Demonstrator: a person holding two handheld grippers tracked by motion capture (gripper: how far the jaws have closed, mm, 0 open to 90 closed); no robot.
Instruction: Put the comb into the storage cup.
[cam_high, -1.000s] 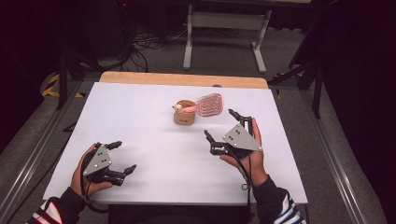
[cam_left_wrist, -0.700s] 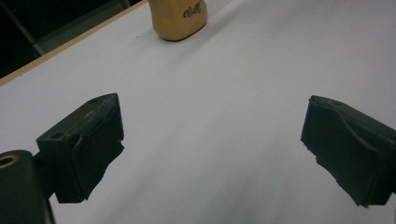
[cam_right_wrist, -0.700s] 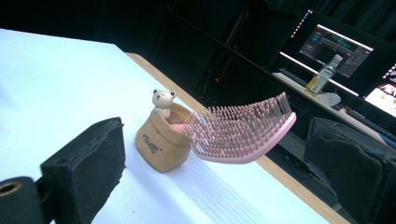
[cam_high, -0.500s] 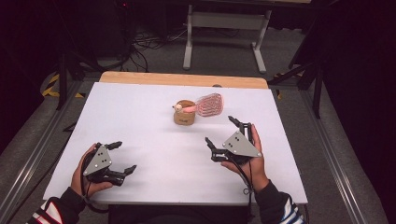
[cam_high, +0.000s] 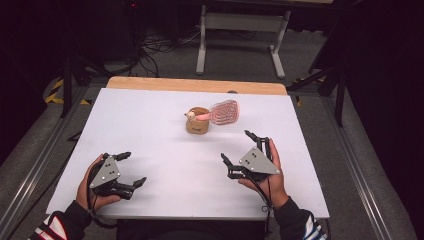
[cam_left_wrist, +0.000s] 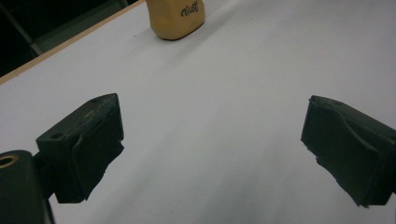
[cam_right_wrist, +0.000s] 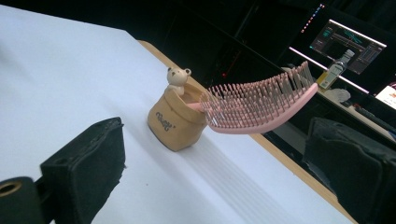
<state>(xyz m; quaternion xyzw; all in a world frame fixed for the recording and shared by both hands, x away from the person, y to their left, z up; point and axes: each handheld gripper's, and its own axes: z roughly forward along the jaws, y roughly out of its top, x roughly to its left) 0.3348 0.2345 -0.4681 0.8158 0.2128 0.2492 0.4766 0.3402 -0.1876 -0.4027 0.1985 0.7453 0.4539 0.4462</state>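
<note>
Right gripper (cam_high: 247, 150) has drawn back toward the near edge since the earlier frame, away from the tan cup (cam_high: 197, 123); left gripper (cam_high: 126, 169) is unchanged at near left. Both jaw pairs spread wide, holding nothing. Pink hairbrush (cam_high: 223, 111) stands handle-down in the cup, centre-far on the white table (cam_high: 150, 130), head leaning right. Judgement: hands sit at rest; any next reach means advancing the right gripper to the brush. Right gripper view adds a small bear figure (cam_right_wrist: 178, 77) on the cup rim; left gripper view adds lettering on the cup's base (cam_left_wrist: 177, 18).
</note>
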